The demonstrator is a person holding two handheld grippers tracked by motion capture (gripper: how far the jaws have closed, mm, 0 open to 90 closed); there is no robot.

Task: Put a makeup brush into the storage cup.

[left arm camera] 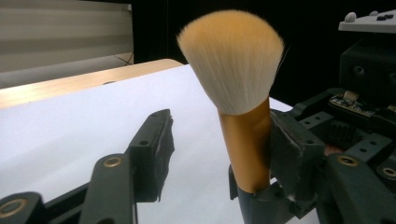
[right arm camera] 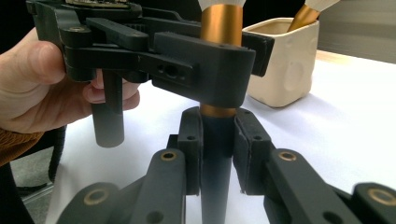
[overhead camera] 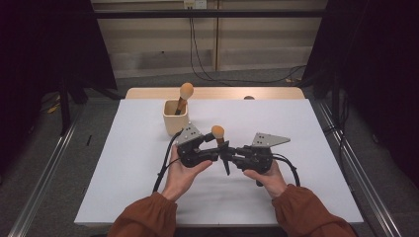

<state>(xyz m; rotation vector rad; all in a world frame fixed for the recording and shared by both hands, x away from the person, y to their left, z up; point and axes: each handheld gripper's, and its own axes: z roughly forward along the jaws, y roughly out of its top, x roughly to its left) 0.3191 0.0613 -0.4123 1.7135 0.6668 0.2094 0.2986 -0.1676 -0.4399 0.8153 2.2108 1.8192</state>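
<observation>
White table [overhead camera: 296, 163] lies bare around; right hand-held gripper [overhead camera: 231, 157] clamps brush [overhead camera: 218, 132], left hand-held gripper [overhead camera: 217, 154] open.

Light falls evenly from above on the white table [overhead camera: 296, 148], while the room around it stays dark. Shadows are soft. The brush head [left arm camera: 231, 60] is sharp; the nearest jaws blur slightly.

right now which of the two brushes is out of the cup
The brush held upright between the two grippers, the right gripper shut on its dark handle. The other brush stands in the cream cup farther back on the table.
</observation>
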